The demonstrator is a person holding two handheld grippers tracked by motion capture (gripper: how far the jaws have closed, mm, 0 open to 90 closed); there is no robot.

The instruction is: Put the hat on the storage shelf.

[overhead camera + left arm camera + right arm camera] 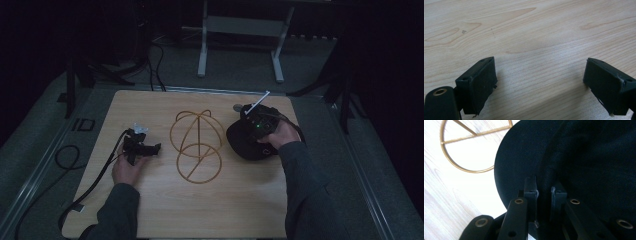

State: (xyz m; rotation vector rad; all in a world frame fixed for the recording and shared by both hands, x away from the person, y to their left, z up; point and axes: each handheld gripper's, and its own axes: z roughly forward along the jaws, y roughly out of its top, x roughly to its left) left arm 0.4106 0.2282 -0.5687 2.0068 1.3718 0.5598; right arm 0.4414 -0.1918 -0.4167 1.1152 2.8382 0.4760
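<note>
While your right gripper (pixel 543 188) is clenched on the black fabric cap (pixel 247 141), the gold wire dome-shaped hat stand (pixel 196 145) sits at its nine o'clock, just beside the cap. Your left gripper (pixel 540 82) rests released on the pale wooden table (pixel 150 200) (empty, beyond the stand), so the right hand is nearer.

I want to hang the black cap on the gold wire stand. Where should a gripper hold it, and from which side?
Probably at the seam where the brim meets the crown, coming from the cap's outer side, away from the stand. That edge is thin enough for the jaws to pinch, as the right gripper does, and the side facing the stand stays free.
</note>
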